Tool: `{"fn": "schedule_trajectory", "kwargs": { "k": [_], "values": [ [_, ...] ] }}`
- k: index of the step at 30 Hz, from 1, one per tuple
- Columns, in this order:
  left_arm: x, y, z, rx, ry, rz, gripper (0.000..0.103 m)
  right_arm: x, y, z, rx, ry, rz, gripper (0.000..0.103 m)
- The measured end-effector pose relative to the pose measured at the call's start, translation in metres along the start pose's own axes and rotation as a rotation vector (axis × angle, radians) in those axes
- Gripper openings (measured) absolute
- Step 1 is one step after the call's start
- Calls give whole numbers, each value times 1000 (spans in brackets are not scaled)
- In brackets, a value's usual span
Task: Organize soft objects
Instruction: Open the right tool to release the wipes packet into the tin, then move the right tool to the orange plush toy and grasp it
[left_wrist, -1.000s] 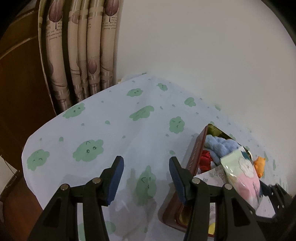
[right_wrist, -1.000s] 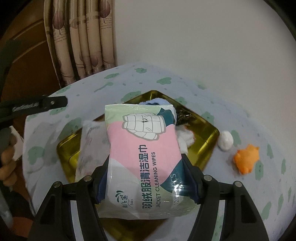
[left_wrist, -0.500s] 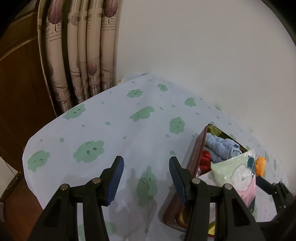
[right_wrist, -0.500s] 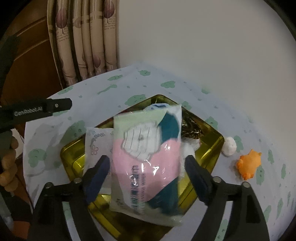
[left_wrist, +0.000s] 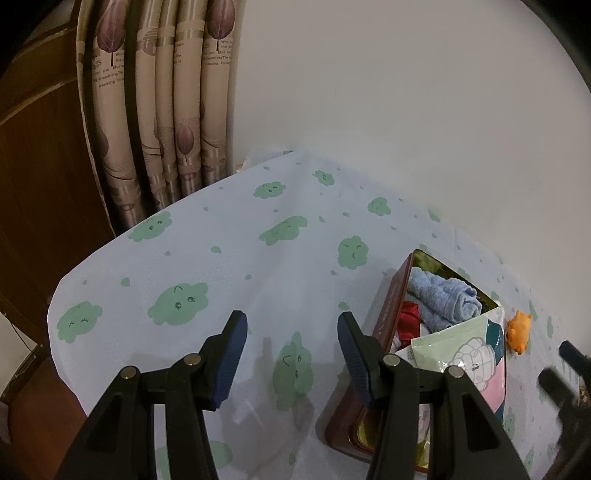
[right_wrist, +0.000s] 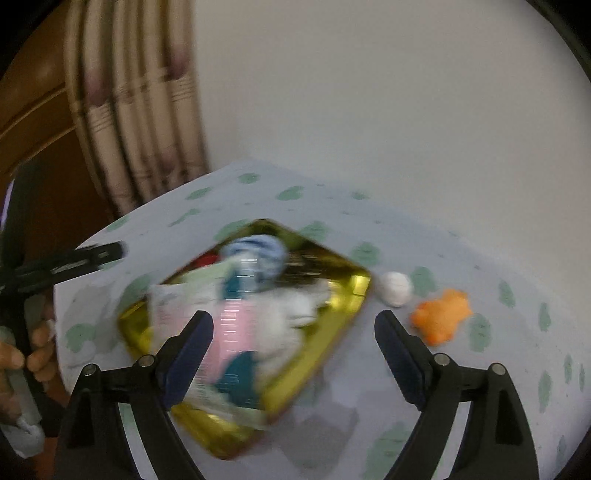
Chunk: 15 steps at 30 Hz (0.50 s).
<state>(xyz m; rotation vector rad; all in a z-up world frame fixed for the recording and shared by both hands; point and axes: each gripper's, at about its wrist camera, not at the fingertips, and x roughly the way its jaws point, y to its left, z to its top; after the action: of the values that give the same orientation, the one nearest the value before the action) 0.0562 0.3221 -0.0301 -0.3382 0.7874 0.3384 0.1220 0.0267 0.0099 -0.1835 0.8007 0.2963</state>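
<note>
Jaws of both grippers spread wide, nothing between them. Left gripper (left_wrist: 291, 326) hanging over bare tablecloth (left_wrist: 229, 266), just left of the tin (left_wrist: 388, 314). Right gripper (right_wrist: 293, 330) poised over the tin (right_wrist: 351, 291), blue pads apart with the near corner of the tin between them in view. Wipes pack (left_wrist: 469, 354) lying free in the tin, slanted, its pink and teal face up; blurred in the right view (right_wrist: 229, 332), resting across the tin's middle. Rolled blue towel (left_wrist: 439, 295) at the far end of the tin, something red (left_wrist: 408, 319) beside it against the left wall. White fluffy stuff (right_wrist: 291, 314) next to the pack, too blurred to name. Outside the tin, on the cloth to its right: small white ball (right_wrist: 395, 293) just beside the rim, orange toy (right_wrist: 441, 314) a little farther out, apart from the ball. Curtain (left_wrist: 162, 110) and white wall behind the table.
</note>
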Motion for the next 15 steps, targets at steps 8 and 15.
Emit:
{"fn": "schedule_trajectory", "kwargs": {
  "k": [8, 15],
  "values": [
    [-2, -3, -1, 20, -10, 14, 52, 39, -109, 2, 258, 129, -135, 83],
    [-1, -3, -2, 30, -6, 21, 52, 76, -154, 11, 426, 211, -106, 78]
  ]
}}
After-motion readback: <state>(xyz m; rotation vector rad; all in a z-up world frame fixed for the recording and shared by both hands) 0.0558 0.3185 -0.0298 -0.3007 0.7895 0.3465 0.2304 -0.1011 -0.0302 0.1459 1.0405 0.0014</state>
